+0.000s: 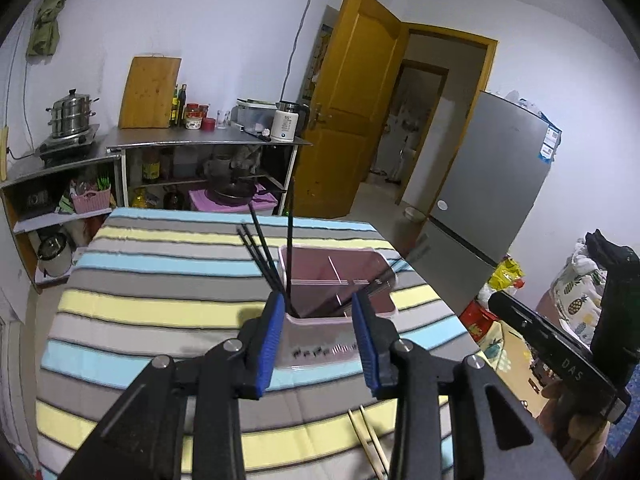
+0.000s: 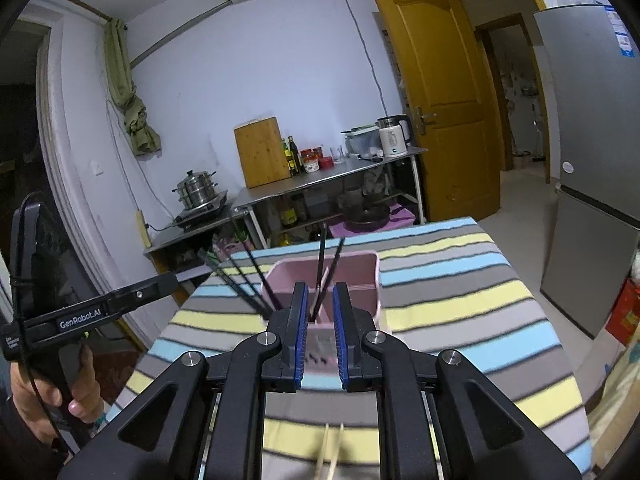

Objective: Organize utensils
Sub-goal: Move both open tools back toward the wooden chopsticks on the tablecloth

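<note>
On the striped tablecloth (image 1: 160, 296), the pink utensil holder (image 1: 340, 280) stands with black chopsticks (image 1: 260, 252) leaning upright in its compartments, so they stay sorted and easy to draw; your left gripper (image 1: 318, 336) is spread and empty just before the holder's near wall; your right gripper (image 2: 320, 332), narrowly parted, pinches nothing; the pale wooden chopsticks (image 1: 370, 440) lie flat below both, near you, apparently next.
</note>
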The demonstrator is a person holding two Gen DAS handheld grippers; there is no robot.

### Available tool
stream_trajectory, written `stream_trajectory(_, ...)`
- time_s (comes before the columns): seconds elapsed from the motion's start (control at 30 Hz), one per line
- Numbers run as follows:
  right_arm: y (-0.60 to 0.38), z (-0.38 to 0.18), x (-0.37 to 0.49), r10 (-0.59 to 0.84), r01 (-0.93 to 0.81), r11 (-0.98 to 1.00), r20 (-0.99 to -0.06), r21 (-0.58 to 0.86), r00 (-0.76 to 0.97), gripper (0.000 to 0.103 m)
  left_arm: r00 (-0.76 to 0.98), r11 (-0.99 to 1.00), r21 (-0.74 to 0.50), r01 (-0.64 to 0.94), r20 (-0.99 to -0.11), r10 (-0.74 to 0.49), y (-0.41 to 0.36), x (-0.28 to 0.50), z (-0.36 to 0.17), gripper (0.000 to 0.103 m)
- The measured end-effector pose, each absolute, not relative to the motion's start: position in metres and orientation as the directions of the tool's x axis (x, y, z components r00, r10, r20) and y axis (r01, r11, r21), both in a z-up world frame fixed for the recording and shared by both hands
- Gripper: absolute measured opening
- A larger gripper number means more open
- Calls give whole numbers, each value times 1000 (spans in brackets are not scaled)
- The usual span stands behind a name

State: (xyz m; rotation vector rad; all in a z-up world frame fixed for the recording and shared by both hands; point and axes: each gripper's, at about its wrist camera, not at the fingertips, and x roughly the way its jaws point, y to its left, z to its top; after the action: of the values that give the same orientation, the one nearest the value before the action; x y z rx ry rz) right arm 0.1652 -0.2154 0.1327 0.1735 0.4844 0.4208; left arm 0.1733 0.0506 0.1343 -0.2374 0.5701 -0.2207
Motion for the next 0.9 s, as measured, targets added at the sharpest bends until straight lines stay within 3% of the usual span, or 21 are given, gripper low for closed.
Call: stream_trajectory(0.9,-226,60,98,410,-307,911,-531,275,741,13,779,947,-296,126,-562,-279,33,88,56,37)
